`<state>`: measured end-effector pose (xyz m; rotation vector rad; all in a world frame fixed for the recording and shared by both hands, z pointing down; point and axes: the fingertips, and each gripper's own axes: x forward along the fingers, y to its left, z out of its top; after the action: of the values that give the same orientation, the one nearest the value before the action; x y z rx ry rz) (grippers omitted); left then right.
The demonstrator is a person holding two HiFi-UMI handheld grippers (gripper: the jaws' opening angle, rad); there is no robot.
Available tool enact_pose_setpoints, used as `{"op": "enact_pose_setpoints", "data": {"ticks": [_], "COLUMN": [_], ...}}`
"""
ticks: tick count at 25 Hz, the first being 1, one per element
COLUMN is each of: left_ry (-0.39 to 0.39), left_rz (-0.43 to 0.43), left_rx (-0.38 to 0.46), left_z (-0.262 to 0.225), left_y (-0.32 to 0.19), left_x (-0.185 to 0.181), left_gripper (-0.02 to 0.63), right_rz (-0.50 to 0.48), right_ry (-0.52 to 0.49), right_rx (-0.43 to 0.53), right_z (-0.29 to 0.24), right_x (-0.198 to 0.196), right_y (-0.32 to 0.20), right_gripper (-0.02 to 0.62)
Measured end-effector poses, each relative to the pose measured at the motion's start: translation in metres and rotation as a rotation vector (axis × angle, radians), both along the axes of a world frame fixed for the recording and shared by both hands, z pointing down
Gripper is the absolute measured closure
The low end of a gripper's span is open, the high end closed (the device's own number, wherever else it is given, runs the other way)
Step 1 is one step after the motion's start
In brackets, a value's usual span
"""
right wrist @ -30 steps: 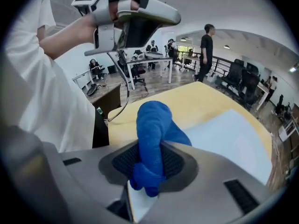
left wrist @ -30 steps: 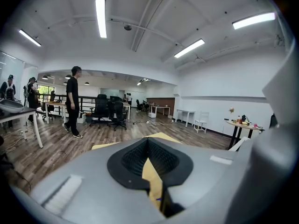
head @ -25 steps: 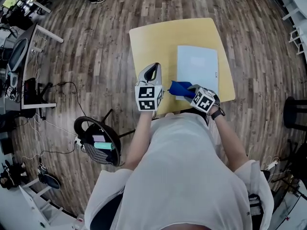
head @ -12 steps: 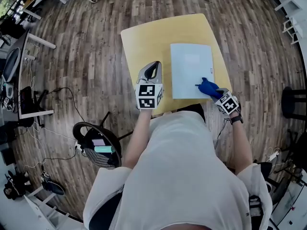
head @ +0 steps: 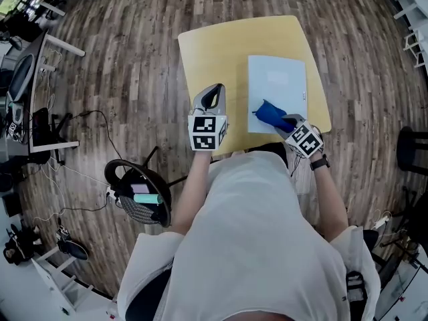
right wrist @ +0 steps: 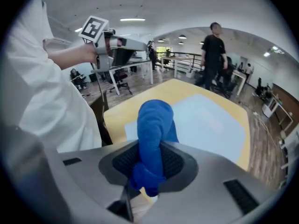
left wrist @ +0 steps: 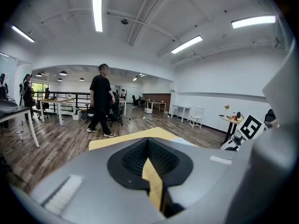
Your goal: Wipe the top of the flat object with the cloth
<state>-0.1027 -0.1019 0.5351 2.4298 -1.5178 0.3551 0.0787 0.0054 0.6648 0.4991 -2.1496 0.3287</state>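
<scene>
A pale blue flat sheet (head: 277,89) lies on the right half of the yellow table (head: 217,52). My right gripper (head: 283,122) is shut on a rolled blue cloth (head: 270,114), which rests on the sheet's near part. In the right gripper view the cloth (right wrist: 154,129) sticks out from between the jaws over the sheet (right wrist: 208,120). My left gripper (head: 211,97) hovers at the table's near edge, left of the sheet, jaws together with nothing in them. Its own view shows the pads (left wrist: 148,157) meeting above the table (left wrist: 135,139).
A round stool with a basket of items (head: 137,199) stands on the wooden floor at my left. Desks and cables (head: 33,112) fill the far left. A person (left wrist: 100,101) walks beyond the table. White furniture (head: 408,19) stands at the right.
My right gripper carried the cloth from the sheet's near left corner to its near right edge, then back left to the near middle. The left gripper stayed put.
</scene>
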Motion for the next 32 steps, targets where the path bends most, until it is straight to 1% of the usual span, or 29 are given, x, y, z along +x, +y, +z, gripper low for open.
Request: {"op": "enact_pose_setpoints", "data": {"ticks": [3,5,7,8,10,12,15,22,25,28,30,32], "left_ry": [0.011,0.012,0.009,0.009,0.011,0.010,0.009,0.008,0.007,0.007,0.008,0.007], "left_rz": [-0.022,-0.030,-0.036,-0.038,-0.039,-0.033,-0.009,0.084,0.122,0.146,0.157,0.166], "left_rx": [0.014,0.018,0.020,0.021,0.023,0.022,0.015,0.004,0.003,0.004,0.005,0.008], "left_z": [-0.002,-0.003,-0.003,-0.003,-0.002,0.000,0.003,0.007,0.007,0.005,0.004,0.003], "left_y": [0.009,0.012,0.013,0.014,0.016,0.017,0.015,0.011,0.009,0.009,0.009,0.006], "left_x": [-0.011,-0.015,-0.018,-0.020,-0.020,-0.018,-0.008,0.031,0.047,0.057,0.062,0.065], "left_gripper": [0.597,0.597,0.597,0.597,0.597,0.597,0.597,0.597,0.597,0.597,0.597,0.597], "right_rz": [-0.187,-0.299,-0.389,-0.416,-0.423,-0.374,-0.259,0.030,0.141,0.212,0.236,0.266], "right_ry": [-0.058,-0.057,-0.022,0.000,0.024,0.013,-0.002,0.057,0.071,0.082,0.084,0.071], "right_rx": [-0.013,-0.034,-0.048,-0.053,-0.068,-0.086,-0.109,-0.122,-0.124,-0.120,-0.121,-0.109], "right_z": [-0.002,0.004,0.017,0.024,0.033,0.036,0.033,0.042,0.044,0.045,0.046,0.041], "right_x": [-0.070,-0.101,-0.117,-0.119,-0.113,-0.098,-0.065,0.049,0.090,0.111,0.115,0.110], "right_y": [0.018,0.032,0.042,0.045,0.049,0.050,0.048,0.046,0.048,0.050,0.050,0.045], "right_gripper": [0.483,0.483,0.483,0.483,0.483,0.483,0.483,0.483,0.483,0.483,0.483,0.483]}}
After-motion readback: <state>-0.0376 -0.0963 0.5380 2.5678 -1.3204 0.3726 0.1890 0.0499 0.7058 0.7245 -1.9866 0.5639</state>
